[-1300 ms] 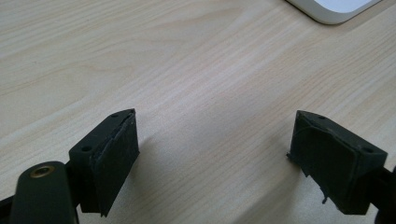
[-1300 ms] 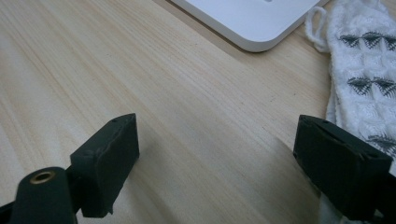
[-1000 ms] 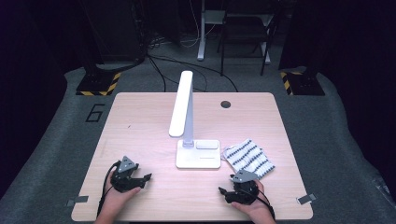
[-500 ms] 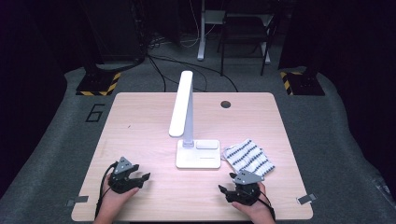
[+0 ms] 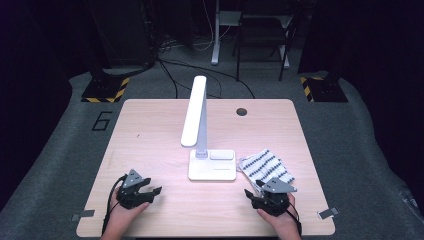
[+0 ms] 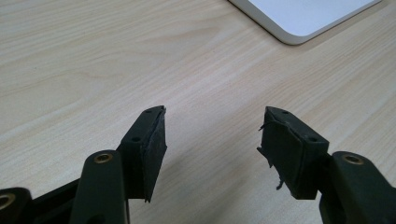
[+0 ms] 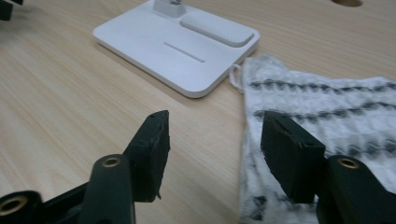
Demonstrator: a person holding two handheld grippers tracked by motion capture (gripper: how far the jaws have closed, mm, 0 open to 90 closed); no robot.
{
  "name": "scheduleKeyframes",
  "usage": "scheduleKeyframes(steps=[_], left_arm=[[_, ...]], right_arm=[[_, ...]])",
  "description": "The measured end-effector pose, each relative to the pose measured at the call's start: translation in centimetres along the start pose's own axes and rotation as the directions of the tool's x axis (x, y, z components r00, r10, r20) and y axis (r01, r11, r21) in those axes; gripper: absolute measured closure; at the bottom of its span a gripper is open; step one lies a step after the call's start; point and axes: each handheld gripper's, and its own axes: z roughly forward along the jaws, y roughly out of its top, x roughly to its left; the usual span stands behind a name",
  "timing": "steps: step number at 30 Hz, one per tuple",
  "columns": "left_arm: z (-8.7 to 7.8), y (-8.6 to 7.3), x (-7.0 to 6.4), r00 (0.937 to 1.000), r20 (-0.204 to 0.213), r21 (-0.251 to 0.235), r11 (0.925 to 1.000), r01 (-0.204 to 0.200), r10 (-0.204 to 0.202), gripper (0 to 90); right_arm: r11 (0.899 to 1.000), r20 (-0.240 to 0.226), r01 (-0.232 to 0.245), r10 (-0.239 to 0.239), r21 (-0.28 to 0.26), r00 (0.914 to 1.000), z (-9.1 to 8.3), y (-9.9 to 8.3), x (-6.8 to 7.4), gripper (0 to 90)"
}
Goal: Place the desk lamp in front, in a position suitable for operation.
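Because the right gripper (image 7: 212, 135) is nearest to it, the cloth (image 5: 265, 167) is taken as the thing to be picked up. The cloth is white with dark stripes. In the high view it is seen at the lower right of the table, lying flat, with its left edge touching the white lamp base (image 5: 212, 164). In the right gripper view it is spread at the right of the frame, and the near edge is found just under the right jaw.

The jaws of the right gripper are held wide apart, and nothing is gripped between them. The same is seen at the left gripper (image 6: 212, 135): its jaws are spread, and only bare wood is seen between them. It is held at the lower left of the high view, well apart from the cloth.

For the grab to go well, the right gripper should be moved a little toward the cloth and lowered, so that one edge is caught between both pads. The cloth is soft and thin, so a good fold should be pinched. The lamp (image 5: 194, 111) should not be bumped.

The table (image 5: 150, 130) is made of light wood, and a small round hole (image 5: 241, 111) is cut near its upper right. Grey floor (image 5: 60, 150) is seen around it, with cables and dark stands at the top of the frame.
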Motion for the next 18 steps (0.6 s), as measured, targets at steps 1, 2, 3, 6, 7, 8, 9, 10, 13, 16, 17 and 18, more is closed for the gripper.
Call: scheduleKeyframes(steps=[1, 2, 3, 6, 7, 8, 9, 10, 13, 16, 17, 18], left_arm=[[-0.1, 0.0, 0.0, 1.0, -0.001, 0.001, 1.0, 0.0, 0.0, 39.9], [-0.1, -0.1, 0.0, 1.0, -0.001, 0.006, 1.0, -0.005, 0.005, 39.9], [-0.2, -0.1, 0.0, 1.0, -0.002, 0.007, 0.9999, -0.007, 0.007, 39.9], [-0.4, -0.2, -0.1, 1.0, 0.0, -0.005, 1.0, -0.002, 0.002, 39.8], [-0.5, -0.2, -0.1, 1.0, 0.002, 0.0, 1.0, -0.003, 0.003, 39.9], [-0.4, -0.3, -0.2, 0.9999, -0.009, -0.01, 0.9999, -0.007, 0.007, 39.9], [-0.4, -0.3, -0.1, 0.9999, -0.008, -0.005, 1.0, -0.008, 0.008, 39.8], [-0.5, -0.3, 0.0, 0.9998, -0.01, -0.004, 0.9999, -0.016, 0.016, 39.8], [-0.4, -0.3, 0.0, 1.0, -0.005, 0.004, 1.0, -0.003, 0.003, 39.8], [-0.3, -0.4, 0.1, 0.9999, -0.008, 0.012, 0.9999, -0.007, 0.007, 39.8], [-0.2, -0.5, 0.0, 0.9999, -0.013, 0.003, 1.0, -0.005, 0.005, 39.8], [-0.3, -0.5, 0.0, 0.9999, -0.01, 0.011, 0.9999, -0.003, 0.003, 39.8]], right_arm=[[1.0, 0.012, 0.005, -0.005, -0.001, 0.9999, -0.2, 0.1, -0.2, 40.3], [1.0, 0.03, 0.009, -0.009, 0.006, 0.9995, -0.4, 0.2, -0.4, 40.1], [1.0, 0.055, 0.009, -0.009, 0.009, 0.9984, -0.6, 0.2, -0.6, 39.6], [1.0, 0.1, -0.003, 0.002, 0.016, 0.995, -0.8, -0.1, -1.7, 37.3], [1.0, 0.106, -0.01, 0.008, 0.015, 0.9943, -0.9, -0.2, -2.2, 36.1], [0.999, 0.114, -0.034, 0.033, 0.009, 0.993, -0.9, -0.2, -2.5, 35.3], [0.999, 0.12, -0.044, 0.044, 0.002, 0.9918, -0.9, -0.2, -2.9, 34.6], [0.999, 0.127, -0.048, 0.047, -0.001, 0.9908, -0.9, -0.3, -3.4, 33.7], [0.997, 0.149, -0.08, 0.077, 0.009, 0.9858, -0.6, -0.4, -4.5, 32.1], [0.994, 0.161, -0.104, 0.098, 0.031, 0.982, 0.1, -0.6, -5.3, 30.5], [0.993, 0.166, -0.116, 0.108, 0.037, 0.9801, 0.4, -0.6, -5.4, 29.9], [0.992, 0.164, -0.12, 0.111, 0.043, 0.9802, 0.6, -0.6, -5.6, 29.0]])
